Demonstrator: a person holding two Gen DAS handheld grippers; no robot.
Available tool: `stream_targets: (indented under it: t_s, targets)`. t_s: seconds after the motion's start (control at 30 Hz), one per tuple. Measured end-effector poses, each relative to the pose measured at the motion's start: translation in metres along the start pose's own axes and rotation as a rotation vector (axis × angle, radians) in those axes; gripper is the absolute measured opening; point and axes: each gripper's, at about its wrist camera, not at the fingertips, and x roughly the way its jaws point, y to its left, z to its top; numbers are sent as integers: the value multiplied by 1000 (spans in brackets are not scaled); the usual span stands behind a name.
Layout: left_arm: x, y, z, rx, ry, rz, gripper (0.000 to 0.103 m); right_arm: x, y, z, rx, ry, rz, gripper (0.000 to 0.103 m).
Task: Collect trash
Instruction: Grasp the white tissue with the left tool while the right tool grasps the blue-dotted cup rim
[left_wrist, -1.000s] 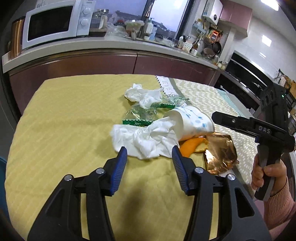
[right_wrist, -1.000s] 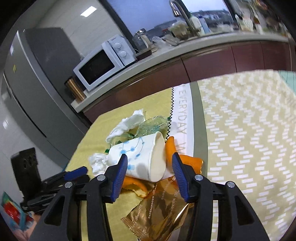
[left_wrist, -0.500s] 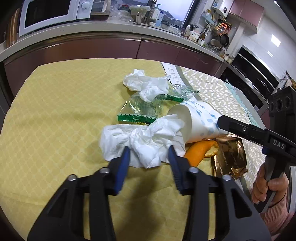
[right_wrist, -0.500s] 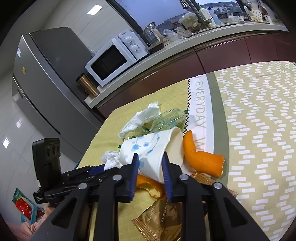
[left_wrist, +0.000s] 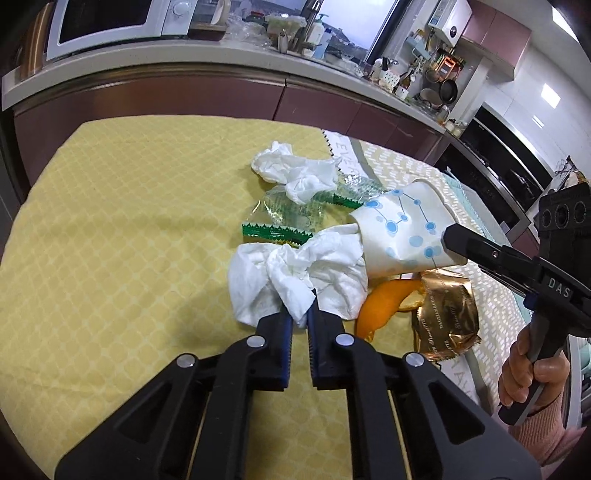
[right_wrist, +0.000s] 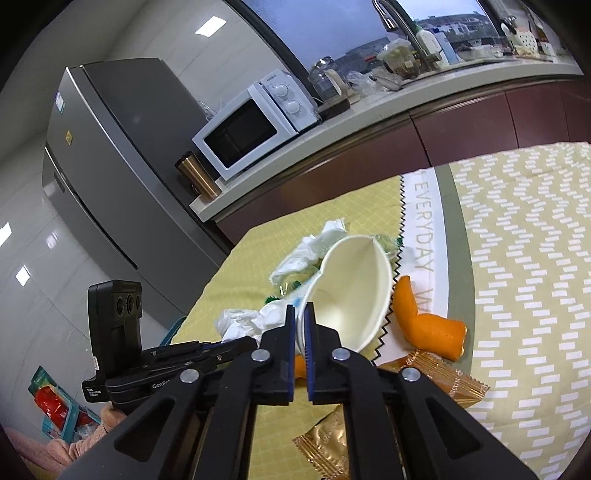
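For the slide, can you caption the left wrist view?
Left tongs shut on a crumpled tissue while right tongs pinch the paper cup beside orange peel.

My yellow patterned tablecloth (right_wrist: 517, 295) carries a white band printed "EVERYDAY" (right_wrist: 424, 229), just beside the crushed white paper cup (right_wrist: 351, 288). My black right gripper (left_wrist: 454, 240) bears "DAS" near that cup. My black left gripper (right_wrist: 236, 341) reads "GenRo", cut off. The gold foil wrapper's (left_wrist: 447, 317) print is too small to read.
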Motion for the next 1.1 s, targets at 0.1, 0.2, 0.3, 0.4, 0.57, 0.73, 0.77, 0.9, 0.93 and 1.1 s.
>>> stream_targets:
  t_s: [0.1, 0.2, 0.3, 0.4, 0.57, 0.73, 0.77, 0.9, 0.93, 1.1]
  targets:
    - [-15, 0, -6, 5, -23, -1, 7, -2, 4, 2, -13, -7, 6, 3]
    - [-29, 2, -9, 3, -50, 4, 7, -5, 11, 3, -30, -12, 13, 3]
    - [-44, 5, -11, 0, -71, 8, 7, -6, 17, 4, -43, -18, 17, 3]
    - [-58, 8, -14, -1, -93, 19, 7, -7, 23, 5, -53, -21, 28, 3]
    - [-81, 19, -21, -5, -126, 42, 7, -6, 34, 5, -68, -20, 55, 3]
    - [-101, 29, -29, -18, -151, 74, 7, 4, 46, 1, -78, 5, 93, 3]
    - [-105, 32, -32, -24, -154, 77, 7, 7, 48, -1, -79, 11, 102, 3]
    - [-121, 44, -42, -41, -164, 91, 7, 15, 59, -4, -88, 31, 132, 3]
    - [-123, 48, -44, -44, -166, 95, 7, 17, 61, -5, -91, 36, 139, 3]
    - [-138, 58, -57, -66, -177, 120, 7, 28, 75, -10, -103, 59, 170, 3]
